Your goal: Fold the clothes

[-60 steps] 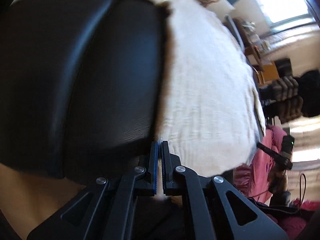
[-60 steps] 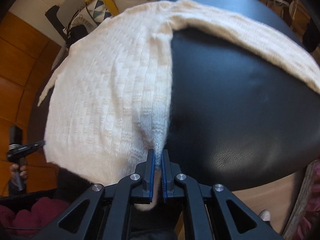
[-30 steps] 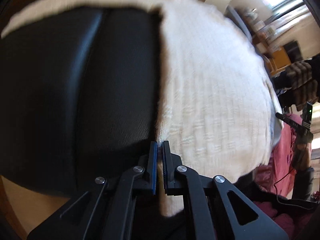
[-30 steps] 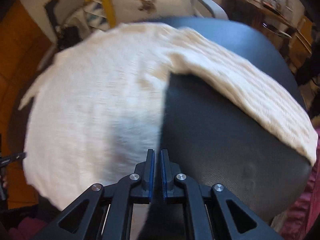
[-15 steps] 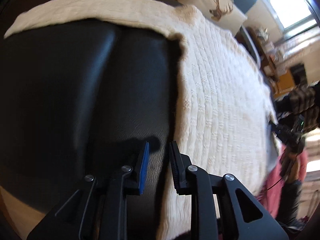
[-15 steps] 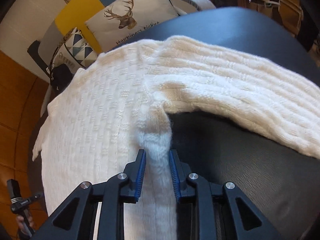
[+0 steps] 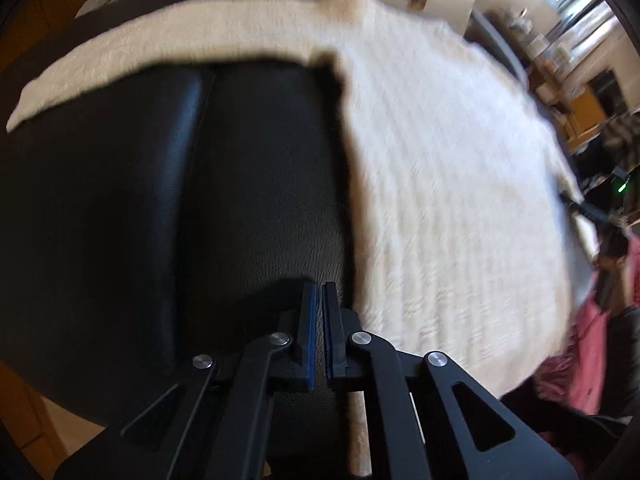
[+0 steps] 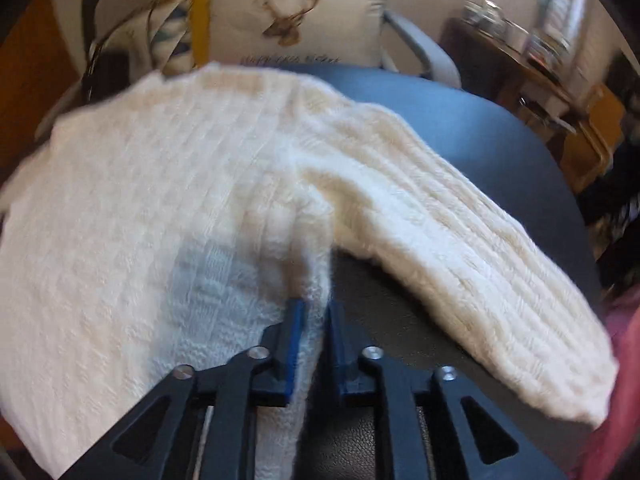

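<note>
We see a cream knit sweater [image 7: 448, 184] spread flat on a black leather seat [image 7: 248, 184], its body to our right in the left view and one sleeve [image 7: 168, 44] stretched across the far edge. Our left gripper [image 7: 319, 312] hovers over bare leather just beside the sweater's side edge, its fingers nearly together and holding nothing. Our right gripper [image 8: 314, 320] sits at the sweater's [image 8: 140, 208] side seam below the armpit, fingers partly apart with a ridge of knit between them. The other sleeve [image 8: 460, 260] angles away to the right. A deer-print cushion [image 8: 296, 28] stands behind.
</note>
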Available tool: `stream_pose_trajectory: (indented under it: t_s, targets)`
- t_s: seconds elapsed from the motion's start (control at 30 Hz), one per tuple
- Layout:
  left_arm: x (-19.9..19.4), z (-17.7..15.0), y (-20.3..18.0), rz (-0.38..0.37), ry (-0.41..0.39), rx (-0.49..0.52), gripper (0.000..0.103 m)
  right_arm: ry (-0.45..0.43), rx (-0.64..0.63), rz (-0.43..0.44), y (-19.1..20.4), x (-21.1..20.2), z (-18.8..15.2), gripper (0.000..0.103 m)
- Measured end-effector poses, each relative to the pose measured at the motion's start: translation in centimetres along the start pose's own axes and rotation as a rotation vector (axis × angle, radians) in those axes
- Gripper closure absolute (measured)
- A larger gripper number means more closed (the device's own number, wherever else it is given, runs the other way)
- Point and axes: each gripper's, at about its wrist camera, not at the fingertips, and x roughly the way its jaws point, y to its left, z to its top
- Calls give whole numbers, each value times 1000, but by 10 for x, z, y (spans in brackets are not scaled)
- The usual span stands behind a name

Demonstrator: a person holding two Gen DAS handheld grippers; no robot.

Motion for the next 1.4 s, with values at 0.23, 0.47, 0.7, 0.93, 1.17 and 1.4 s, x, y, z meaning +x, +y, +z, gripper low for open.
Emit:
stream_pose_trajectory:
  t_s: [0.23, 0.47, 0.7, 0.93, 1.17, 1.4]
  targets:
    - [-31, 98, -17, -74, -204, 0, 84, -146, 85, 237, 0, -46, 51, 77]
    - [4, 203, -92, -36, -264, 303, 79, -34, -177, 391, 63, 6, 148, 74]
    - [40, 273, -118, -138, -212, 507, 79, 144, -318, 553, 73, 88, 242, 68]
    - [100, 302, -166, -242, -78, 610, 76, 281, -332, 609, 65, 153, 267, 56]
    - [140, 296, -183, -304, 43, 648, 76, 331, -246, 778, 53, 178, 268, 52]
    - [149, 279, -198, -177, -22, 673, 99, 243, -402, 569, 89, 162, 262, 96]
